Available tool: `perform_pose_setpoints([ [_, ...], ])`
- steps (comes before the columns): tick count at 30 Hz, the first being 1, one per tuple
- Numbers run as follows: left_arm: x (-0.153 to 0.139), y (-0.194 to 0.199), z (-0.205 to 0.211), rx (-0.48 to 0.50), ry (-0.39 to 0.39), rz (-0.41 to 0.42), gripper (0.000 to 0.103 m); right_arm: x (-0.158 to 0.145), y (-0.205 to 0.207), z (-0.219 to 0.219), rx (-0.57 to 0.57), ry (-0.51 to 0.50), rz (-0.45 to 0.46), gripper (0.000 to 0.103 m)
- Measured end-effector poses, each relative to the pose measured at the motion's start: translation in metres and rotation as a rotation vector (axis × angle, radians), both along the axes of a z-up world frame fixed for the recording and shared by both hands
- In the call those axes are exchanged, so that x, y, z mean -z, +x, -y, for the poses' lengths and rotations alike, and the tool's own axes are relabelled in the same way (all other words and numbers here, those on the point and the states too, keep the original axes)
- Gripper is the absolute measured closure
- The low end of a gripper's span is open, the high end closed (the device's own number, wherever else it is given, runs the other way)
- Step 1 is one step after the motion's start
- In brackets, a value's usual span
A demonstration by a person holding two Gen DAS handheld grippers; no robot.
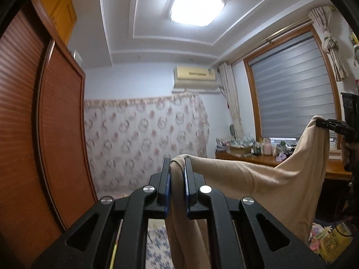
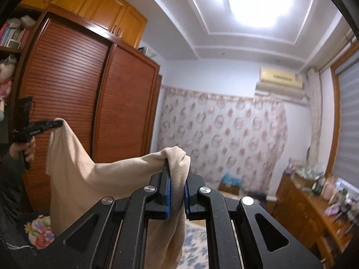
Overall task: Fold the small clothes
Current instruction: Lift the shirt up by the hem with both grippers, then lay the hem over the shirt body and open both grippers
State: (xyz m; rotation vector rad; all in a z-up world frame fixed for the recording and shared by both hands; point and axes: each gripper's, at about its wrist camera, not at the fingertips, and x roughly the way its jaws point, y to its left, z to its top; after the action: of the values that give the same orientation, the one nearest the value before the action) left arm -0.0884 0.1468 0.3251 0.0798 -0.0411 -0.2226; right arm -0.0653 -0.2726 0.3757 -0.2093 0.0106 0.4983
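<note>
A beige garment point(image 1: 269, 183) hangs in the air, stretched between my two grippers. My left gripper point(image 1: 177, 163) is shut on one upper corner of it; the cloth bunches between the blue pads and drapes down. In the left wrist view the right gripper point(image 1: 323, 124) pinches the other corner at the far right. In the right wrist view my right gripper point(image 2: 177, 163) is shut on a bunched corner of the garment point(image 2: 74, 174), and the left gripper point(image 2: 57, 123) holds the far corner at the left. Both grippers are raised high and point up toward the ceiling.
A brown louvred wardrobe point(image 1: 44, 123) stands to the left. A floral curtain point(image 1: 145, 139) covers the far wall. A wooden dresser point(image 1: 258, 159) crowded with bottles stands under the window point(image 1: 291, 89). Floral bedding point(image 2: 38, 233) and a blue patterned sheet point(image 2: 193, 244) lie below.
</note>
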Motion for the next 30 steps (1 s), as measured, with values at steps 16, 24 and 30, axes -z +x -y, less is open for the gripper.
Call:
perform_pose_setpoints([
  [16,-0.048,-0.034,0.003,-0.043,0.039,0.129,0.097,-0.073,-0.036,0.009,0.131,-0.109,0.12,0.097],
  [24,-0.009,0.038,0.013,-0.058,0.063,0.007,0.096,-0.043,0.02,0.011,0.176,-0.142,0.038,0.097],
  [30,0.058,0.15,0.022,-0.09,0.085,-0.163,0.096,0.029,0.126,0.02,0.19,-0.161,-0.106,0.097],
])
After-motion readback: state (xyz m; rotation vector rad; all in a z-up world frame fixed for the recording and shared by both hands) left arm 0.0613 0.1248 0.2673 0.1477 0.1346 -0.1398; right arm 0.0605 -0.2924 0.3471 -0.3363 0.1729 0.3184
